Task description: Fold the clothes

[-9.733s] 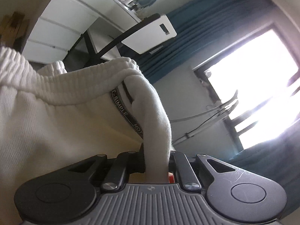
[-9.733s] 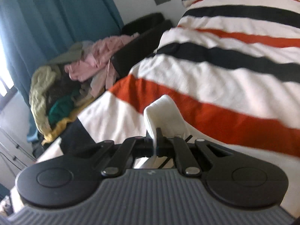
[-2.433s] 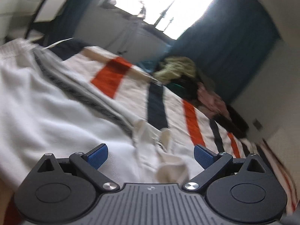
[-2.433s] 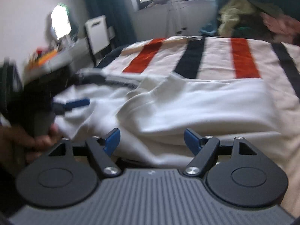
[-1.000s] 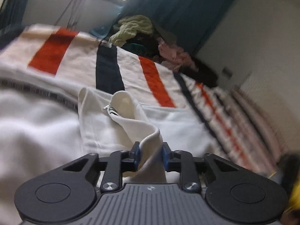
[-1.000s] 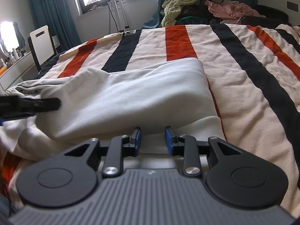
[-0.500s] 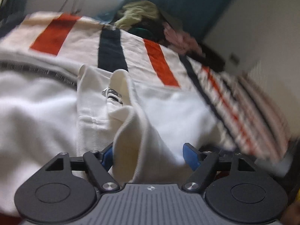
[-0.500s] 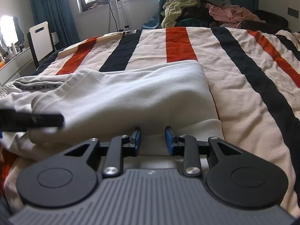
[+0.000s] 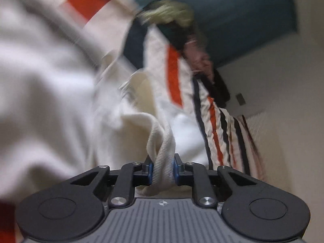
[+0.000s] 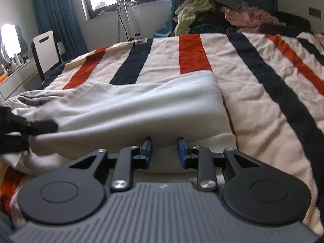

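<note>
White sweatpants [image 10: 141,105] lie folded lengthwise across the striped bed. My left gripper [image 9: 162,168] is shut on a ribbed cuff of the sweatpants [image 9: 162,151] and lifts it; this view is blurred and tilted. It shows as a dark blur in the right wrist view [image 10: 30,128] at the left edge, on the fabric. My right gripper [image 10: 164,149] is partly open at the near edge of the folded sweatpants, with the cloth just ahead of its blue pads [image 10: 149,147] and nothing clamped.
The bedspread [image 10: 263,77] has orange and black stripes. A heap of clothes [image 10: 212,12] lies beyond the far edge. A white chair [image 10: 45,48], a desk [image 10: 14,75] and a metal stand [image 10: 126,18] under the window are at the left.
My left gripper was open half a second ago and has closed on the ribbed cuff, lifting and tilting. My right gripper has held still at the near fold.
</note>
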{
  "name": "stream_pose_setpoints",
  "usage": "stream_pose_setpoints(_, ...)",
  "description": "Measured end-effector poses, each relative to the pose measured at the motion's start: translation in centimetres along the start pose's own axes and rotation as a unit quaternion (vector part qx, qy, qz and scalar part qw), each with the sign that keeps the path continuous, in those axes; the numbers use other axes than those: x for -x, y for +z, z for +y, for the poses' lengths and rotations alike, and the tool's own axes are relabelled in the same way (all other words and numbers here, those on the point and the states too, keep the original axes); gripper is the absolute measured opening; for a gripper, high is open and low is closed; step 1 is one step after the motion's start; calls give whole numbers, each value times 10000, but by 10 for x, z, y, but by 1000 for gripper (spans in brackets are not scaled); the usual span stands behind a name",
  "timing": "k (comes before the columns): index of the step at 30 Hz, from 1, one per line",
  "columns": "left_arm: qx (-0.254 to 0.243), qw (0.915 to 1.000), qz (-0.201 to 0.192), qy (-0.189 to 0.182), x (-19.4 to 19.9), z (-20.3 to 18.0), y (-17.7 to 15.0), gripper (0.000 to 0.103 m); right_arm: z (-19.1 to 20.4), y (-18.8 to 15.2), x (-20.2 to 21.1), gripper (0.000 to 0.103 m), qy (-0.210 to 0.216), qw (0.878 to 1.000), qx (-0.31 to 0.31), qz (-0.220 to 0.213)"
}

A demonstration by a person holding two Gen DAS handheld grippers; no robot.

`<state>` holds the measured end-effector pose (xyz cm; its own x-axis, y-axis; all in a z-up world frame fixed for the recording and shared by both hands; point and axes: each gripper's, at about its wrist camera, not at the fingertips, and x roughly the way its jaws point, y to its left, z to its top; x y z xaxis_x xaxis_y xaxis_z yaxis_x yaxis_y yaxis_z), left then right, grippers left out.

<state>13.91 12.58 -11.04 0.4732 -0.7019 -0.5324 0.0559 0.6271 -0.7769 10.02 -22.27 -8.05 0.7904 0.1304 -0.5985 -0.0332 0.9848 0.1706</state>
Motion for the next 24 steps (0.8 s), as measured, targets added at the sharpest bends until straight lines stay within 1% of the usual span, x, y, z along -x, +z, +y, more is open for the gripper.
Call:
stream_pose_setpoints(2, 7, 9993, 101, 369, -5, 4, -3, 15, 2, 3, 6, 30, 14, 10000, 31, -38)
stream_pose_setpoints(4, -115, 9987, 98, 494, -5, 0, -5, 16, 2, 6, 13, 31, 109, 9999, -17, -93)
stream_pose_setpoints(6, -356, 9978, 46, 562, -1, -9, -6, 25, 0, 9, 23, 31, 226, 9995, -73, -214)
stream_pose_setpoints(7, -466, 9972, 10, 588, 2, -13, -6, 27, 0, 10, 28, 31, 284, 9991, -75, -293)
stream_pose_setpoints(8, -570, 9965, -31, 608, 6, -18, -7, 32, 0, 11, 32, 31, 309, 9989, -74, -357)
stream_pose_setpoints(9, -626, 9962, -81, 604, 11, -21, -8, 43, -2, 13, 35, 31, 313, 9987, -90, -402)
stream_pose_setpoints(10, -656, 9960, -137, 586, 16, -23, -9, 50, -3, 14, 37, 31, 317, 9984, -107, -445)
stream_pose_setpoints(11, -671, 9955, -286, 607, 24, -25, -9, 59, -4, 15, 36, 31, 306, 9985, -134, -444)
stream_pose_setpoints(13, -685, 9929, -684, 687, 44, -29, -11, 62, -6, 17, 35, 31, 284, 9984, -188, -441)
stream_pose_setpoints(15, -784, 9877, -1145, 726, 61, -33, -12, 76, -8, 18, 31, 31, 254, 9986, -244, -391)
stream_pose_setpoints(17, -884, 9827, -1463, 708, 70, -35, -9, 77, -9, 17, 27, 31, 241, 9987, -293, -342)
stream_pose_setpoints(19, -979, 9826, -1467, 583, 62, -40, 3, 79, -11, 18, 23, 31, 189, 9987, -349, -312)
stream_pose_setpoints(20, -1025, 9829, -1439, 510, 57, -42, 10, 83, -12, 18, 22, 31, 161, 9988, -348, -310)
stream_pose_setpoints(21, -1096, 9834, -1361, 481, 48, -45, 19, 86, -12, 19, 20, 31, 131, 9988, -345, -309)
stream_pose_setpoints(24, -1296, 9850, -1040, 473, 15, -53, 46, 87, -13, 20, 17, 31, -46, 9990, -228, -392)
